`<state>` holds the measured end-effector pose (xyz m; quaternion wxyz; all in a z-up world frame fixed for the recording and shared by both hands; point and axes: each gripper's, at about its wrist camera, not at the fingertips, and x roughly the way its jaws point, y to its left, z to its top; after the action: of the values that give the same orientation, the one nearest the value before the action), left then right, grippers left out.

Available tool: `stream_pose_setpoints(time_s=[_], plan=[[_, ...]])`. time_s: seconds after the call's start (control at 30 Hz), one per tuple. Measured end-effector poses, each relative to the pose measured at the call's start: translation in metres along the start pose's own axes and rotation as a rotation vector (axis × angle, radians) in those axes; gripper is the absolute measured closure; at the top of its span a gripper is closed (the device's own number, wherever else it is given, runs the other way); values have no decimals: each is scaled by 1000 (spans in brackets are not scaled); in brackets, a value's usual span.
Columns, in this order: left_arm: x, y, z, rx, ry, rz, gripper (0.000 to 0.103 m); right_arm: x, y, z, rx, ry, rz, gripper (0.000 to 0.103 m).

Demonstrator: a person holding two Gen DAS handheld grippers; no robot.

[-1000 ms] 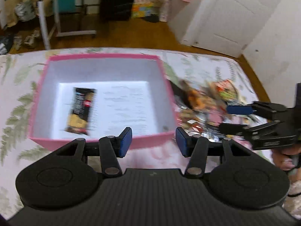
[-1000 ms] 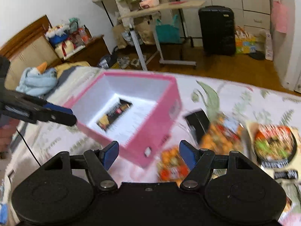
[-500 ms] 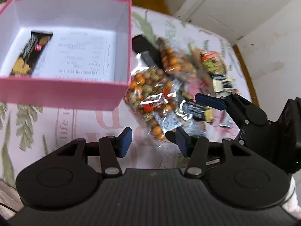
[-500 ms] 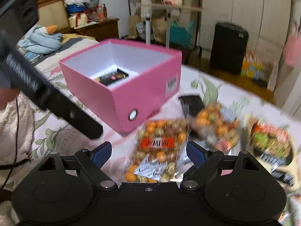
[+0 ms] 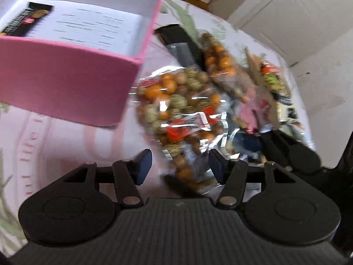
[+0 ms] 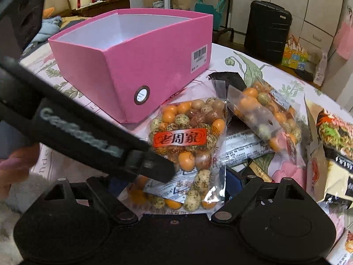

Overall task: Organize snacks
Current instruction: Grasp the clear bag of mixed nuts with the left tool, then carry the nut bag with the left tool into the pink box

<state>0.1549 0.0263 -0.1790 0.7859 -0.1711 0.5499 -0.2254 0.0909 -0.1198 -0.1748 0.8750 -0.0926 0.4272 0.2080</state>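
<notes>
A bed or table covered by a pale cloth printed with green leaves and pink patches fills the lower half of both views, and beyond it lies a cluttered room: a wooden floor, a black suitcase at the upper right of the right wrist view, white cupboards behind it, a wooden sideboard piled with things at the upper left, and a white door at the upper right of the left wrist view. A pink box with a white inside stands on the cloth left of centre; a dark snack bar lies on a printed sheet on its floor. Just beside the box's near corner is a clear bag of orange and speckled coated nuts with a red label, and to the right a second nut bag, a black wrapper and a noodle packet overlap in a heap. The left gripper stands partly open, its jaws having just widened, with the near end of the nut bag between its blue pads, though blur hides any contact. The right gripper is spread wide around the same bag's lower end, holding nothing; its left pad is hidden behind the other gripper's finger.
</notes>
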Motion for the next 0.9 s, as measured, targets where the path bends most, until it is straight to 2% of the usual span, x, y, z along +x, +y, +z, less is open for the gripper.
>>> stream_pose_setpoints(time_s=[0.13,0.3,0.5,0.7,0.9], plan=[[9,-4,-1,-9,12,2,41,3,12,1,-62,39,-61,14],[10,-14,-5,34,7,3,41,-7,3,-3,39,21,-61,30],[10,-21,-4,38,62,-4,41,-19,-7,-6,122,34,-46,39],[-1,-31,-9,44,129,-18,41,-41,-12,-12,187,45,-16,41],[-18,-48,-18,94,182,18,41,-60,-3,-12,196,67,6,39]])
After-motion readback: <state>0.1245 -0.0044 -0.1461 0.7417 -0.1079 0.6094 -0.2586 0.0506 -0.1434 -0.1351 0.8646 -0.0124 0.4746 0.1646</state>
